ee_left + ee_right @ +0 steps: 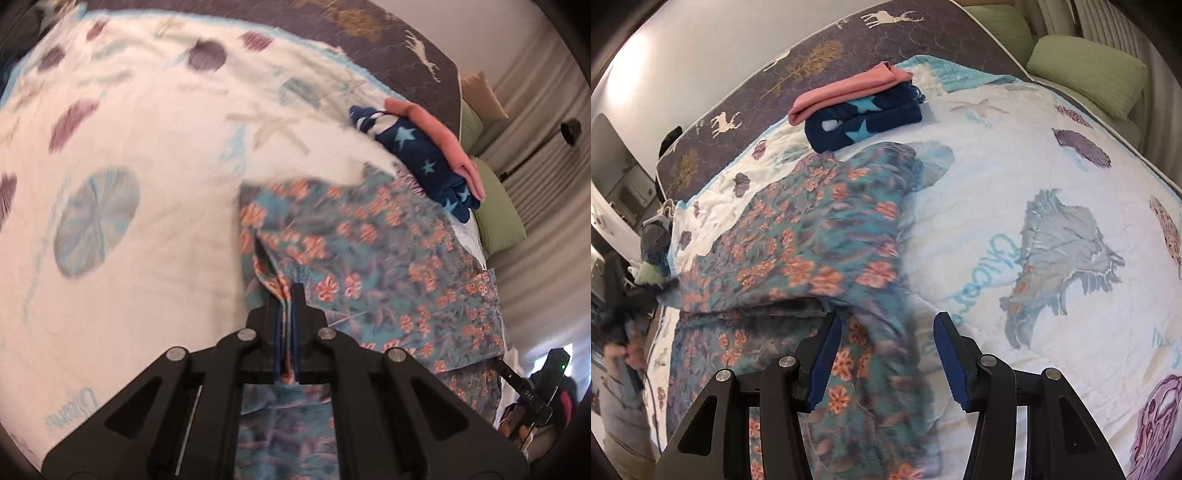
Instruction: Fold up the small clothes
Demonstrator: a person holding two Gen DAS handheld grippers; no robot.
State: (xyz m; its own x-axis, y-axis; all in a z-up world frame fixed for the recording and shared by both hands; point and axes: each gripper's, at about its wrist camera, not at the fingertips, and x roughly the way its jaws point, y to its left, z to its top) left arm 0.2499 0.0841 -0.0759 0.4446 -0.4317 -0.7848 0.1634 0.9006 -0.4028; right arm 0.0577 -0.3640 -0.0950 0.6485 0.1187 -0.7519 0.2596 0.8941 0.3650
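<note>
One floral garment (812, 236) lies lengthwise toward two folded clothes (860, 110); the left gripper (290, 295) is clamped on it, and the right gripper (886, 332) has its jaws apart.

the left gripper (290, 295) points down with its jaws pinched tight on cloth. the right gripper (886, 332) points down too, its jaws apart and holding nothing.

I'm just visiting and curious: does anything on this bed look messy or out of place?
Only the floral garment: it lies rumpled and half-folded across the white quilt, one bunched edge pinched in the left tongs. The right tongs are open over it. The pink and star-print clothes sit neatly stacked.
</note>
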